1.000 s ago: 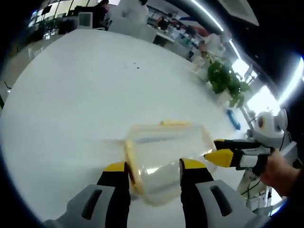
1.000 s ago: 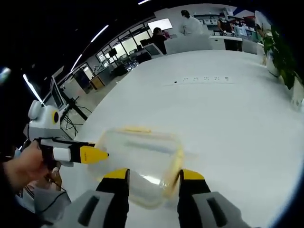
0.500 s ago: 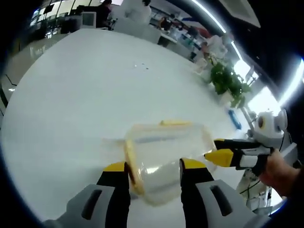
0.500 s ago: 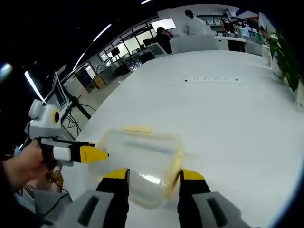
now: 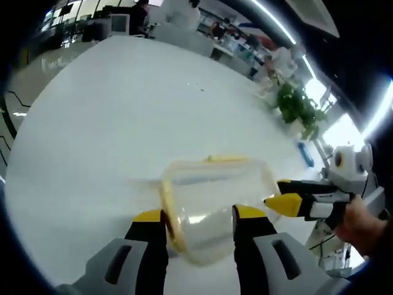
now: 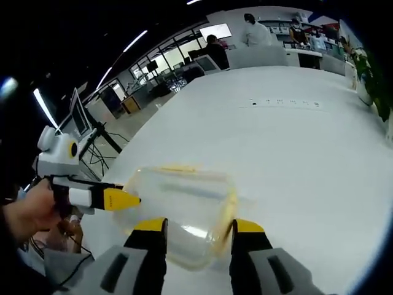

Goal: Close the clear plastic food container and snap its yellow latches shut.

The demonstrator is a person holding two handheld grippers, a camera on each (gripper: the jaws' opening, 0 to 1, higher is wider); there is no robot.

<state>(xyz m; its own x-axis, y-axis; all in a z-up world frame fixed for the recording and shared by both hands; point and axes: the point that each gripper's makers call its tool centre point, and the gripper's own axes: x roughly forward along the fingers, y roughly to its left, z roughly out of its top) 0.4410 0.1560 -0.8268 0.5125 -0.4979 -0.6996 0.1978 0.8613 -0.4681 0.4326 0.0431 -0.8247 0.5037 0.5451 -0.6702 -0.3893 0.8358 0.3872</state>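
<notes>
Left gripper (image 5: 199,224): bottom centre of the left gripper view; yellow-tipped jaws spread apart, straddling the near end of the container, gripping nothing that can be made out.
Right gripper (image 6: 199,226): bottom centre of the right gripper view; jaws likewise parted around the opposite end, contact with the walls too unclear to call.
Clear plastic container (image 5: 212,196): lower centre of both views, resting on the white bench (image 5: 110,123); lid appears to be down over the body, though full seating cannot be confirmed.
Long axis: runs from one gripper to the other, each jaw pair facing a short end head-on.
Near latch (image 5: 166,206): yellow strip along the container's left edge in the left gripper view, just beside the left jaw; in the right gripper view a yellow strip (image 6: 230,200) sits by the right jaw.
Far latch (image 5: 226,159): yellow bar on the far rim, upper edge of the container.
Nearer hand: judged equal; both tips reach the container.
Opposing gripper: enters from the right edge of the left gripper view (image 5: 301,200), held in a hand (image 5: 362,224).
Background: a potted plant (image 5: 301,110) at upper right, office furniture beyond.
</notes>
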